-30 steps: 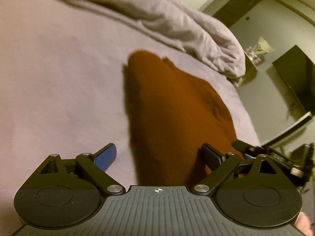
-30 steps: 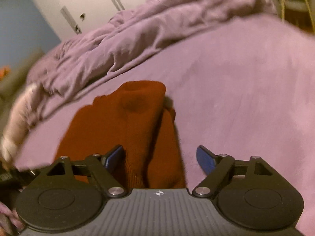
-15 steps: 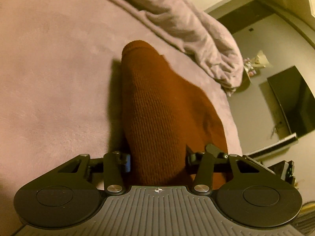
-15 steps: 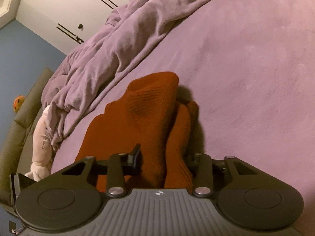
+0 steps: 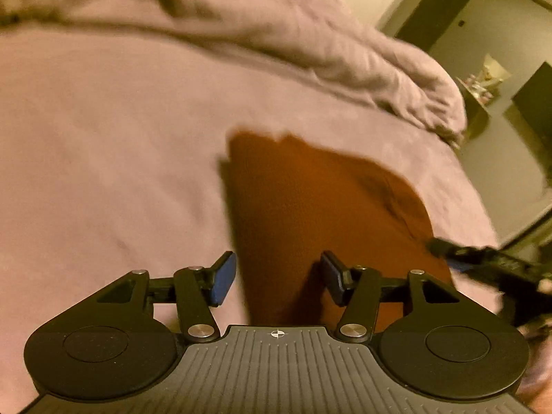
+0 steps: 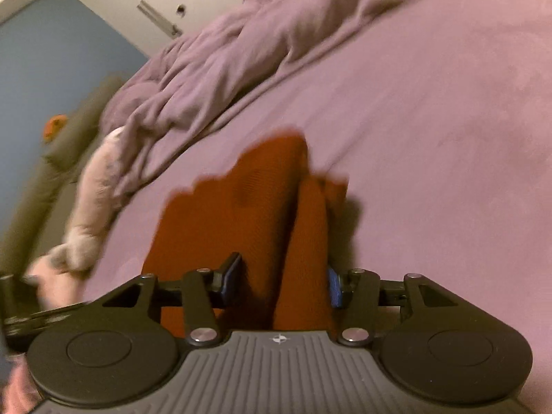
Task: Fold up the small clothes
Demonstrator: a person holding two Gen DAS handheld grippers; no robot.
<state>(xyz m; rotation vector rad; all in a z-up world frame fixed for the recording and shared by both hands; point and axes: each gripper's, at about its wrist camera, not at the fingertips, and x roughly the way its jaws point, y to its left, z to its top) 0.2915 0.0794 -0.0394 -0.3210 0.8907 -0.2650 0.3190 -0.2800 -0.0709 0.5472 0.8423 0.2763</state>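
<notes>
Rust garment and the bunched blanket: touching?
Apart. The right wrist view shows a strip of bare sheet between the top edge of the rust garment and the bunched blanket. The left wrist view shows the same gap.

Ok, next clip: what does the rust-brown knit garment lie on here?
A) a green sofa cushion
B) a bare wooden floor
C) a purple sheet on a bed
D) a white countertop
C: in both wrist views the rust-brown garment lies on the smooth purple sheet, with a rumpled purple blanket bunched up beyond it.
</notes>
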